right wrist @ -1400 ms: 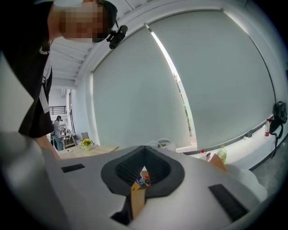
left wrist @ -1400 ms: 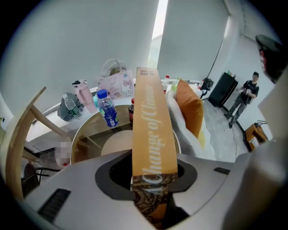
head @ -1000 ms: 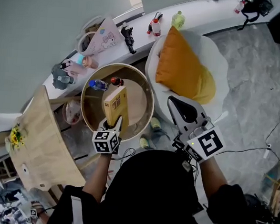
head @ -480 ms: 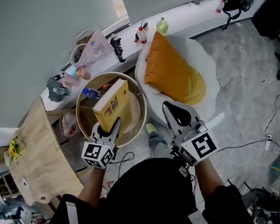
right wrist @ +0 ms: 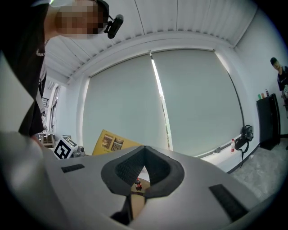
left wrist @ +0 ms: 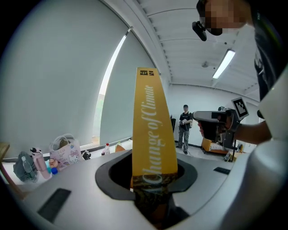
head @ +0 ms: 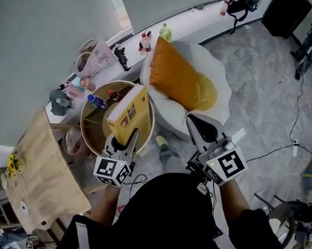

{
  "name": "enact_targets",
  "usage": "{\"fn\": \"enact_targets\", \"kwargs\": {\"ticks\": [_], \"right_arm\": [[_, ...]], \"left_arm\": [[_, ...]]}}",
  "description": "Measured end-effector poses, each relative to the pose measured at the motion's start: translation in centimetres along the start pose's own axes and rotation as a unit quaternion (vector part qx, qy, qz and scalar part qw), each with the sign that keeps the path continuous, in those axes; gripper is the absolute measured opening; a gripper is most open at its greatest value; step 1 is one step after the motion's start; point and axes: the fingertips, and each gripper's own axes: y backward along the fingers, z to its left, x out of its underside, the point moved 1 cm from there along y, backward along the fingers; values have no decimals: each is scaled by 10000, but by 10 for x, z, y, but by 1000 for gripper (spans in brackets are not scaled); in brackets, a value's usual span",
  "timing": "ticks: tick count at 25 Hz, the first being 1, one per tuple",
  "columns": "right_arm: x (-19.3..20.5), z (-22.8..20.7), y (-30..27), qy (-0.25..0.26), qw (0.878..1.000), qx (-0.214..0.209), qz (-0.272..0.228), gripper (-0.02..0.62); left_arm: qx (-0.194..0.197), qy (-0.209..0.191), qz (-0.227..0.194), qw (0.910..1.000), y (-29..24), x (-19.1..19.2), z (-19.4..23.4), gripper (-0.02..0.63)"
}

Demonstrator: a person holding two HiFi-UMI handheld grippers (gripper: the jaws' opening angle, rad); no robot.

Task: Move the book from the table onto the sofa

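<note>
Both arms are stretched out in front of the body, elbows bent, with the grippers well apart. The left gripper (head: 124,139) has its jaws part-way apart and clamped on the bottom end of a yellow book (head: 130,111), which stands straight up between them. The right gripper (head: 195,120) points roughly level off to the right side, jaws together with nothing in them. Both marker cubes face up at the head cam.

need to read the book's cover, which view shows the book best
The head view: it shows the yellow book with most of its cover visible, held over the round table by the left hand-held gripper. The left gripper view shows only its spine, clamped between the jaws. The right gripper view catches just one corner of it.
</note>
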Motion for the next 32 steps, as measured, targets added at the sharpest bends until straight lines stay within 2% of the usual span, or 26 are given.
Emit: {"fn": "enact_targets", "kwargs": {"ticks": [7,14,25,32], "right_arm": [[4,4,78,205,9987,439,188,6],[-8,2,125,422,9936,1036,125,6],[-19,-24,159,552,9839,1702,-27,6],[-20,-66,176,404,9826,1809,79,6]], "left_arm": [[264,164,-393,9987,25,-7,-52,155],[711,186,-489,9961,24,-10,-82,155],[1438,-40,-560,9880,-25,-38,-122,155],[1634,-129,-456,9854,-65,-49,-156,155]]}}
